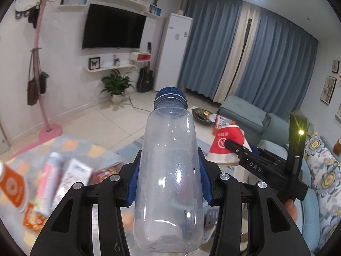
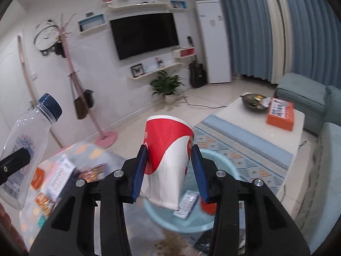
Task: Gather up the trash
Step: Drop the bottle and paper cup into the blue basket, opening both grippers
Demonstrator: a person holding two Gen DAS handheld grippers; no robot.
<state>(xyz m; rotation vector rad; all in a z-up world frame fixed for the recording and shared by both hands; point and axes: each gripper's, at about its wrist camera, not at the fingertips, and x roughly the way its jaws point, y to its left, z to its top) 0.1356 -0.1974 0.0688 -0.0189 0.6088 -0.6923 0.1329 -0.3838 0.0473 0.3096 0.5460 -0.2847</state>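
My left gripper [image 1: 169, 177] is shut on a clear plastic bottle [image 1: 170, 166] with a dark blue cap, its blue pads pressing both sides, held up above the table. The same bottle [image 2: 27, 147] shows at the left of the right wrist view. My right gripper [image 2: 170, 166] is shut on a red and white paper cup [image 2: 168, 155], rim pointing away and up. That cup [image 1: 226, 147] and the right gripper's black body appear at the right of the left wrist view. Below the cup sits a light blue basin [image 2: 191, 219] with a wrapper and a red piece inside.
Blurred wrappers and packets [image 1: 64, 177] lie on a patterned tablecloth [image 1: 85, 147] at lower left. A white coffee table [image 2: 255, 125] carries an orange box [image 2: 280, 114] and a dark bowl. A blue sofa [image 2: 309, 98] stands right, a pink coat stand [image 2: 85, 98] left.
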